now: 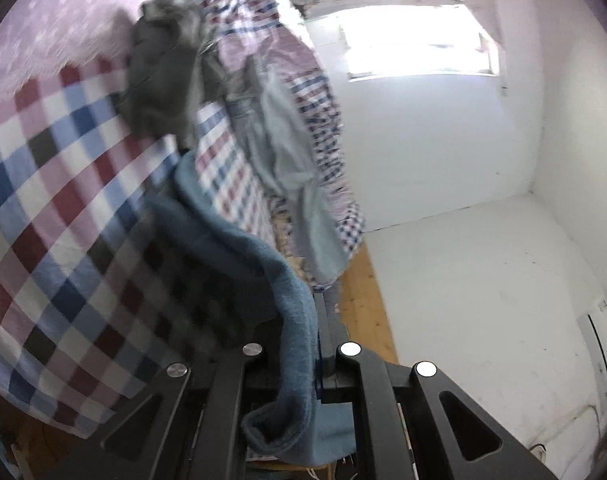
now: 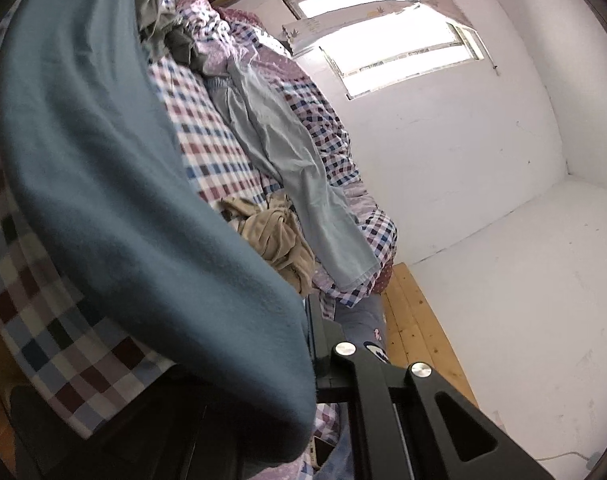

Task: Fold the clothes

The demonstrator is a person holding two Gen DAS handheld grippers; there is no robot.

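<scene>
Left tool [image 1: 315, 344] pinching blue cloth [image 1: 287, 280] edge, bed's edge seemingly near

Daylight pours in from the window [image 1: 415, 36] at one o'clock, blown out to pure white. Walls glow pale. Left wrist view smears with motion blur across the checked bedding [image 1: 51, 208]; fisheye bending and dark vignette ring both views.

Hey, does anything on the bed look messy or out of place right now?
Yes. A pale blue garment trails unfolded over the checked bedding edge, a tan garment sits crumpled beside it, and a dark grey heap lies further up. Both grippers hold the teal cloth.
</scene>
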